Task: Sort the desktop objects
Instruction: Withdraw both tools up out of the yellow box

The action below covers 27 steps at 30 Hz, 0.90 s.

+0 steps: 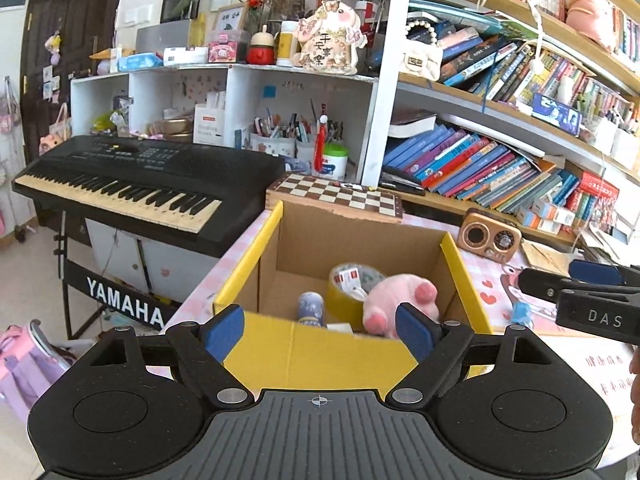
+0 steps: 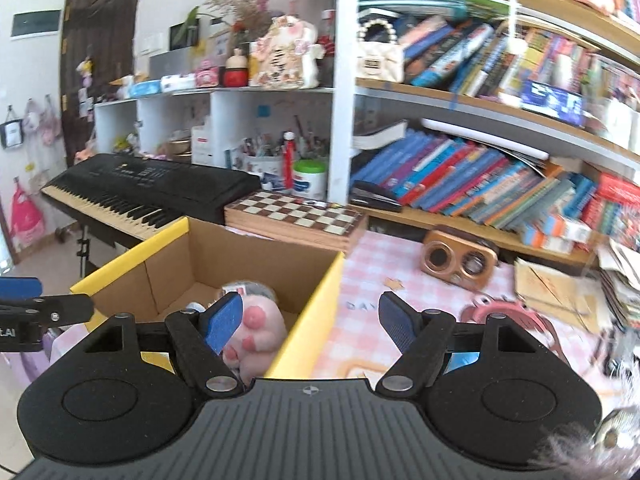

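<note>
currently: left tool (image 1: 320, 330) and right tool (image 2: 310, 324), both apart and empty, above the yellow-rimmed cardboard box (image 1: 256, 240). remaining small blue item (image 1: 520, 314) lies on the worktop (image 2: 380, 256) right of the box, nearer the right tool.

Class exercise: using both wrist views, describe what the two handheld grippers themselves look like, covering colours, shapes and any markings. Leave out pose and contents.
Both match. The left gripper and the right gripper have black linkage arms with silver pivot pins, blue ribbed pads on the fingers, round black discs on either side, and a grey ribbed base bearing a small crosshair mark. Seen side-on, the right gripper carries white "DAS" lettering. No cables show.
</note>
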Motion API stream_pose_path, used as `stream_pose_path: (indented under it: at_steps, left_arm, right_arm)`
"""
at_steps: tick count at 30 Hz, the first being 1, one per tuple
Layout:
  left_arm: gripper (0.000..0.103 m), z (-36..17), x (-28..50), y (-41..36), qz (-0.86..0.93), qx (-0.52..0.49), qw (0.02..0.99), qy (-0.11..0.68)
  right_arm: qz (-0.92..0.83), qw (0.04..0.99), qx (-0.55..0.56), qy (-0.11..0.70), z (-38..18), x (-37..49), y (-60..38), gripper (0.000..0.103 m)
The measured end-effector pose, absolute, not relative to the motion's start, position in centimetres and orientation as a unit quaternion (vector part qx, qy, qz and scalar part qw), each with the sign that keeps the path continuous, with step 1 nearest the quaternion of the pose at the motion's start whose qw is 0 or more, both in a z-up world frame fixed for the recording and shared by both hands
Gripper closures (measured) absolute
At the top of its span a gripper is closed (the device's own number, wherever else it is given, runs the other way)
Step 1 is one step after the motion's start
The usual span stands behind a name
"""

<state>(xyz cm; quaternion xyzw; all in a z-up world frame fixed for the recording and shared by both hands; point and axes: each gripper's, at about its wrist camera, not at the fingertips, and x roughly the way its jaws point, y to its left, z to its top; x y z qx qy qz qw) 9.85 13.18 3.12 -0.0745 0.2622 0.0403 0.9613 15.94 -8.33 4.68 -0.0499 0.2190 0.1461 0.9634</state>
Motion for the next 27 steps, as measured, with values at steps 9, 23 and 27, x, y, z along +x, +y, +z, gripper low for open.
stream_pose_path:
  at_steps: [9, 23, 27]
  left_arm:
    - [0.017, 3.0, 5.9, 12.4, 0.034, -0.07, 0.962, 0.263]
    - [0.011, 2.0, 1.2, 10.8, 0.023, -0.055, 0.957, 0.284]
    - [0.011, 1.6, 0.2, 10.2, 0.016, -0.047, 0.955, 0.292]
  right_arm:
    - [0.106, 0.966, -0.032, 0.233, 3.5, 10.2, -10.1, 0.029]
    - [0.102, 0.956, -0.02, 0.276, 0.9, 3.5, -10.7, 0.03]
    - [0.098, 0.952, -0.012, 0.29, 0.3, 2.1, -10.8, 0.03]
